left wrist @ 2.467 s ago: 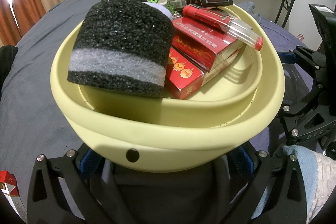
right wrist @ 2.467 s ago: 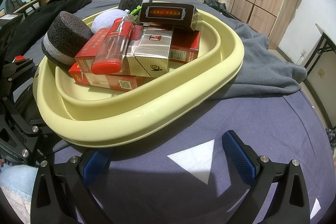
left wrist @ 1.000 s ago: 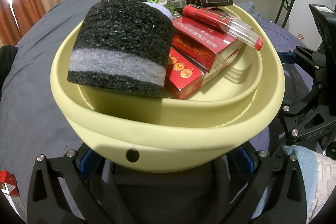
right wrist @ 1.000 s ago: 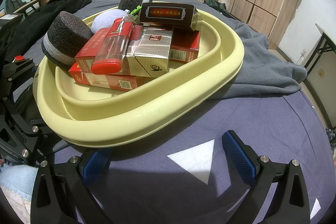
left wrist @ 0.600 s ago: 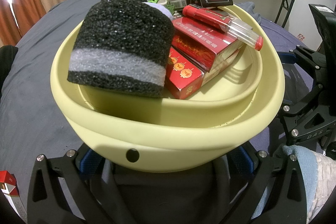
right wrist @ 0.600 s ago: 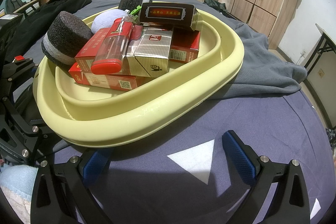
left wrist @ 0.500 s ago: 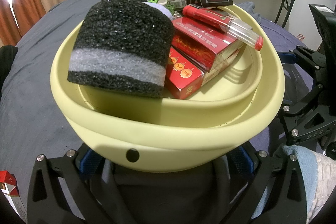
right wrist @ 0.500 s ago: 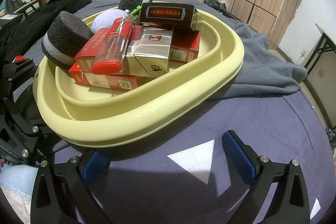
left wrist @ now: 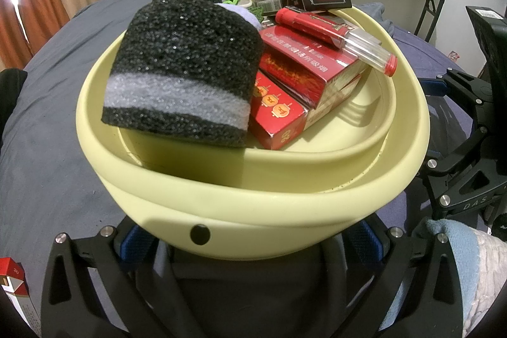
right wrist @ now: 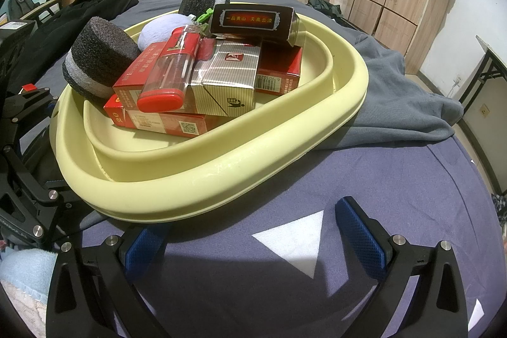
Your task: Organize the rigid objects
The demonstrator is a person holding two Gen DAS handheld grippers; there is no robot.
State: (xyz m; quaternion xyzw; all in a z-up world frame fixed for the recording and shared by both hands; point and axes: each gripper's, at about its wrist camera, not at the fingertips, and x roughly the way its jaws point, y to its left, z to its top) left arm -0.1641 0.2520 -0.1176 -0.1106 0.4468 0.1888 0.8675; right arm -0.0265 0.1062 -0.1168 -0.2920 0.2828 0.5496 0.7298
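Note:
A pale yellow basin (left wrist: pixel 253 211) (right wrist: pixel 221 160) sits on a dark blue bed. It holds a black foam cylinder with a grey band (left wrist: pixel 183 78) (right wrist: pixel 95 59), red cigarette boxes (left wrist: pixel 304 68) (right wrist: pixel 158 122), a silver box (right wrist: pixel 228 78), a dark box (right wrist: pixel 253 21), a red lighter (left wrist: pixel 336 34) (right wrist: pixel 171 68) and a pale ball (right wrist: pixel 161 29). My left gripper (left wrist: pixel 250 243) is open, fingers spread wide under the basin's near wall. My right gripper (right wrist: pixel 253 230) is open and empty, just before the basin's rim.
A red and white cigarette box (left wrist: pixel 14 287) lies at the lower left of the left wrist view. A grey cloth (right wrist: pixel 396 97) lies bunched right of the basin. Black clothing (right wrist: pixel 88 8) lies at the far left. Wardrobes, curtains and a folding table stand around the bed.

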